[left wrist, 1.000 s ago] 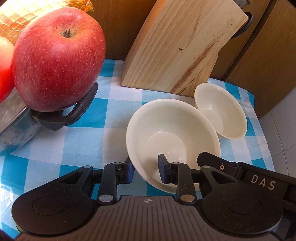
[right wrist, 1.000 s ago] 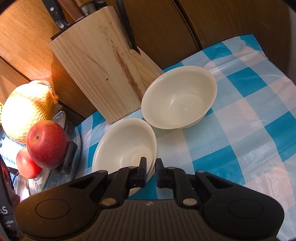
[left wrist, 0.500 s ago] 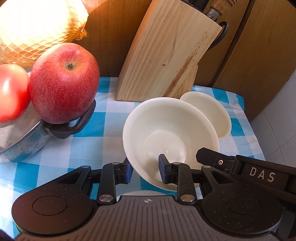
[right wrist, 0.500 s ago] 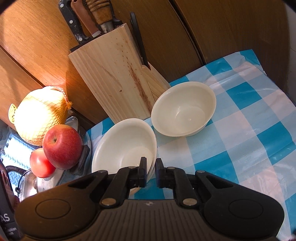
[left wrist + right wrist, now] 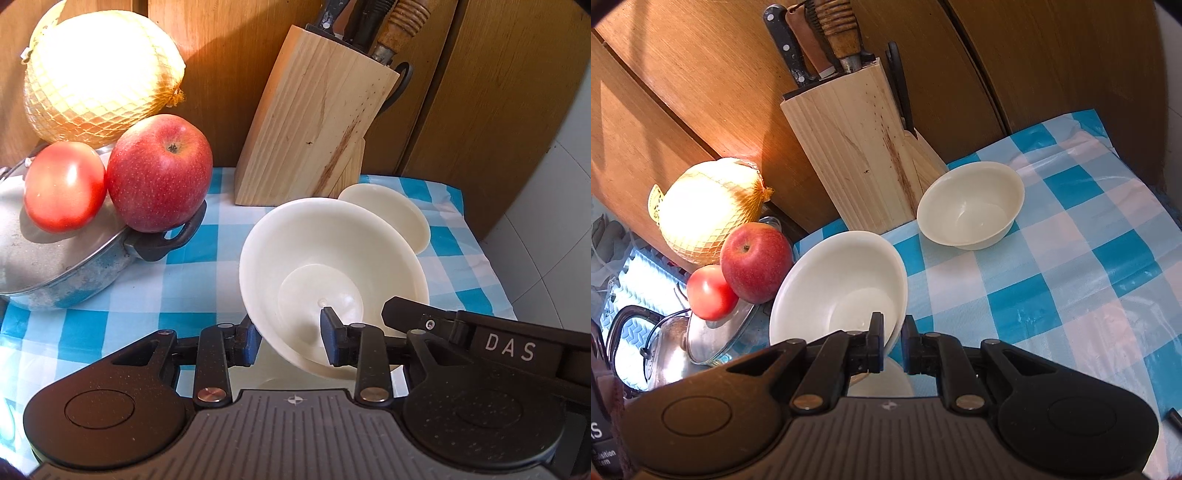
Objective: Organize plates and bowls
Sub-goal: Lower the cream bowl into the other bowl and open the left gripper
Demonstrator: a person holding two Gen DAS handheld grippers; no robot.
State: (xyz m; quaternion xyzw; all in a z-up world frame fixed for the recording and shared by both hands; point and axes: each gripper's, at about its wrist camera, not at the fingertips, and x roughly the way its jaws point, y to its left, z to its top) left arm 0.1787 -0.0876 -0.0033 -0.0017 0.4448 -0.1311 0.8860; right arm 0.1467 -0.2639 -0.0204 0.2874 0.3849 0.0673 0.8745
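A: What have you got in your grippers?

B: My right gripper (image 5: 892,343) is pinching the rim of a cream bowl (image 5: 838,284), one finger inside the wall and one outside. The bowl is tilted and lifted off the bench (image 5: 1071,280), with a second pale rim just under it.

A: And the left one?

B: My left gripper (image 5: 290,341) straddles the opposite rim of that same bowl (image 5: 332,266). Its jaws are opening: the wall is between them, the left finger is about touching the outside, and the right finger stands clear inside the bowl.

A: Where is the other bowl?

B: The second bowl (image 5: 971,205) sits upright on the blue checked cloth, just beside the foot of the wooden knife block (image 5: 857,147).

A: Anything else near?

B: To the left, a red apple (image 5: 159,173) and a tomato (image 5: 64,186) rest on a pan lid (image 5: 48,254), with a netted melon (image 5: 99,74) behind them.
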